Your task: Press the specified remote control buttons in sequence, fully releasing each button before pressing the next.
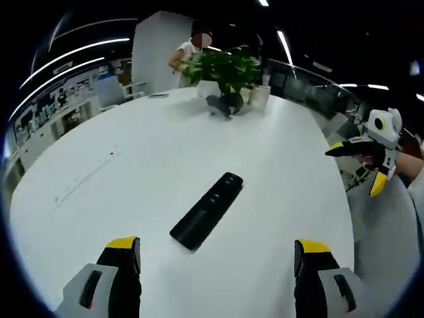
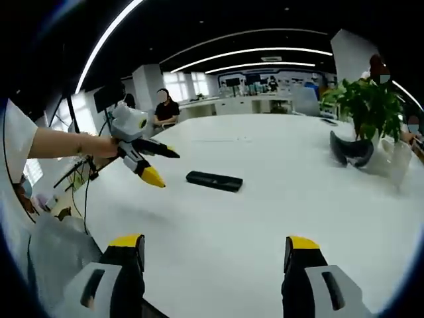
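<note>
A black remote control [image 1: 207, 211] lies flat on the white oval table [image 1: 132, 159], just ahead of my left gripper [image 1: 216, 248], whose yellow-tipped jaws stand wide open and hold nothing. Off the table's right edge my right gripper [image 1: 353, 171] hovers open in a hand. In the right gripper view the remote [image 2: 214, 180] lies mid-table, well ahead of my right gripper [image 2: 214, 244], open and empty. The left gripper [image 2: 168, 169] hangs open to the left of the remote, held by a hand, apart from it.
A potted green plant [image 1: 225, 66] [image 2: 368, 99] stands at the table's far end, with a dark headset-like object [image 1: 222, 105] [image 2: 351, 149] and a pale cup [image 1: 260, 95] beside it. People sit and stand in the office behind. Bare tabletop surrounds the remote.
</note>
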`<state>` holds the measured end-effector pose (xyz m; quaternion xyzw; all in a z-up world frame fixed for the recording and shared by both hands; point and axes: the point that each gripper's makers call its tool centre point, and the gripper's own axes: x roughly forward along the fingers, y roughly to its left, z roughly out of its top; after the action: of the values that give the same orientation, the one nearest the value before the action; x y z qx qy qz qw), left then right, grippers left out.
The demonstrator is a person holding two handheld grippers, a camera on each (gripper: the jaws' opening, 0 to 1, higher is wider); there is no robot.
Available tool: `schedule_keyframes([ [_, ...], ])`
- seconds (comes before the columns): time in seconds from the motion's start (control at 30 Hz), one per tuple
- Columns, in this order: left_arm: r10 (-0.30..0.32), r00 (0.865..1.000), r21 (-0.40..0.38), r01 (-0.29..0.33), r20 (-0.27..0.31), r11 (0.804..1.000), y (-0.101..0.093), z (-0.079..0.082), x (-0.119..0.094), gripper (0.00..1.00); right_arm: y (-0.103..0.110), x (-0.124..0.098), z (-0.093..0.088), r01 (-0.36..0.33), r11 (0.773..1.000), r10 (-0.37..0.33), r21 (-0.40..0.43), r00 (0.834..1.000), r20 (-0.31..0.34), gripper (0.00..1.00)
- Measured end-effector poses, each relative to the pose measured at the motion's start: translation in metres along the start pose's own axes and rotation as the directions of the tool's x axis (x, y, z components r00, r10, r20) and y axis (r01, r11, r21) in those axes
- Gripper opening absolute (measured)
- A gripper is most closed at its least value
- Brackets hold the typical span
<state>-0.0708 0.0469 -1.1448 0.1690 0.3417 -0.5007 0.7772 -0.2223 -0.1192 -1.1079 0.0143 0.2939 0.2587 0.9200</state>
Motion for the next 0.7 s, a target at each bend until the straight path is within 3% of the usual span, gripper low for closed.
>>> schedule_keyframes([
  [0.1, -0.013, 0.997, 0.092, 0.020, -0.075, 0.996, 0.007, -0.001, 0.008, 0.99, -0.006, 0.001, 0.000, 0.008, 1.000, -0.008, 0.005, 1.000, 0.003, 0.81],
  [0.27, -0.039, 0.991, 0.149, 0.058, -0.132, 0.987, 0.012, 0.004, 0.023, 0.99, -0.014, 0.004, 0.001, 0.016, 0.999, -0.017, 0.042, 1.000, 0.011, 0.81],
  [0.43, -0.052, 0.973, 0.277, 0.115, -0.223, 0.954, 0.016, 0.010, 0.041, 0.99, -0.017, 0.002, 0.000, 0.025, 0.999, -0.025, 0.031, 1.000, -0.005, 0.81],
  [0.7, -0.059, 0.948, 0.346, 0.172, -0.313, 0.922, 0.023, 0.019, 0.064, 0.99, -0.024, -0.008, -0.002, 0.044, 0.998, -0.044, 0.040, 0.999, -0.008, 0.79],
])
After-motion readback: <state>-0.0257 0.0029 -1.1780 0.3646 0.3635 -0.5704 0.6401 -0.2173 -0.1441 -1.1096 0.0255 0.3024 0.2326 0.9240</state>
